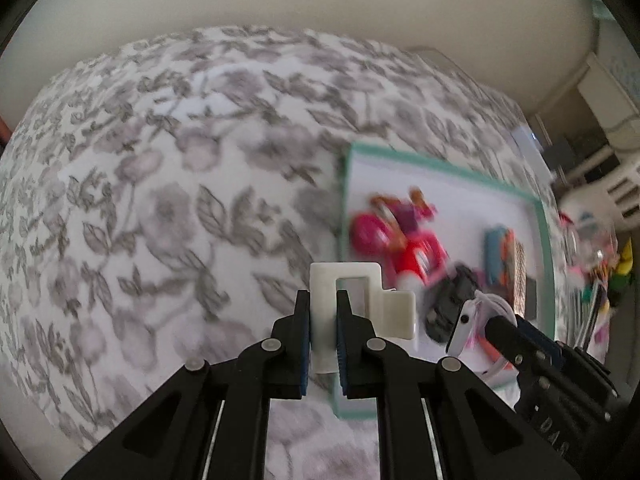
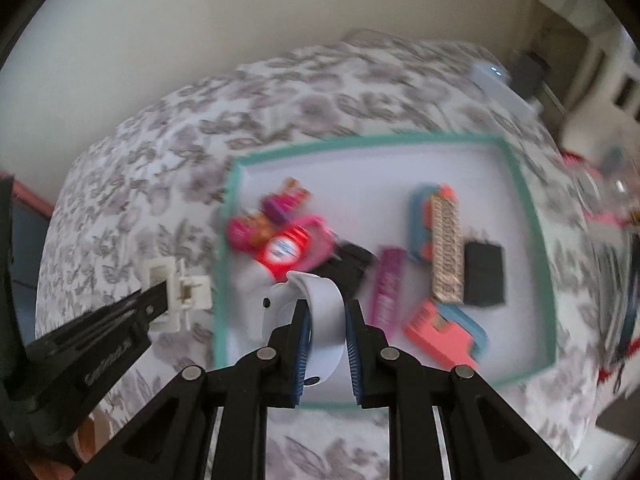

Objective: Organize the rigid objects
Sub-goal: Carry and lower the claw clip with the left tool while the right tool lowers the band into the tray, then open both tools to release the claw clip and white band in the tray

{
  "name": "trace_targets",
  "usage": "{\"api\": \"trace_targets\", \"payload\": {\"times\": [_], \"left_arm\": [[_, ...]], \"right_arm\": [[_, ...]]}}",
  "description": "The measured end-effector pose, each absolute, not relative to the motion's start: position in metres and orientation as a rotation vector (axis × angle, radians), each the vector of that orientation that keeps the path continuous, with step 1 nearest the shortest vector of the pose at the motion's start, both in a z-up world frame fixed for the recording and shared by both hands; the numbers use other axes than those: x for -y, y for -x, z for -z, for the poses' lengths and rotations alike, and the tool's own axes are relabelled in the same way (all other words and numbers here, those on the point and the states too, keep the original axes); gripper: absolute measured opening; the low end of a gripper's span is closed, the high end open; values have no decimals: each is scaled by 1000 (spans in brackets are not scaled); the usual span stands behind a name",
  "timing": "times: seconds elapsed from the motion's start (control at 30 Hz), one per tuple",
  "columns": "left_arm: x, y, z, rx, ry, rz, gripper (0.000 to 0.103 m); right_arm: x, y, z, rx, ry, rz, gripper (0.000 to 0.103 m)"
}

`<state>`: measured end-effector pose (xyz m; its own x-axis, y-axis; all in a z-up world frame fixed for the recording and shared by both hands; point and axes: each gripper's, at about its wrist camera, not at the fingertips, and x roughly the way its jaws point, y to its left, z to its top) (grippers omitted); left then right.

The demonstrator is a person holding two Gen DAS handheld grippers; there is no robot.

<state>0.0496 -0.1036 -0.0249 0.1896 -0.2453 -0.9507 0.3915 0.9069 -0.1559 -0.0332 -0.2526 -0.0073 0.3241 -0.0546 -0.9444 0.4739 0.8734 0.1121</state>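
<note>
While pointing steeply down, both tongs (image 1: 323, 316) (image 2: 325, 328) grip white pieces

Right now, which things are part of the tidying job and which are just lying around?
Part of the job:
white clip, held by the left gripper
white curved piece, held by the right gripper
green-rimmed tray
pink toy in the tray

Just lying around:
flowered cloth
white box with lights

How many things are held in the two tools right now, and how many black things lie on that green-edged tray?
Held white things: 2 (white clip, white curved piece)
Black things on the tray: 2 ()
Total: 4
</note>
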Motion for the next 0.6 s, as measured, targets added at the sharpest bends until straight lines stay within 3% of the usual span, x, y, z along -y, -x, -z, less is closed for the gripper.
{"api": "trace_targets", "payload": {"times": [0.37,0.47,0.57,0.6], "left_arm": [[139,2,46,-1349,-274,507,13],[141,7,50,-1360,-285,515,19],[140,12,49,-1352,-285,520,34],[139,13,48,-1345,-287,516,35]], "right_arm": [[268,59,30,-1248,-420,409,21],[267,59,31,-1249,-424,403,22],[265,59,31,-1249,-410,399,22],[264,60,31,-1250,-402,399,22]]}}
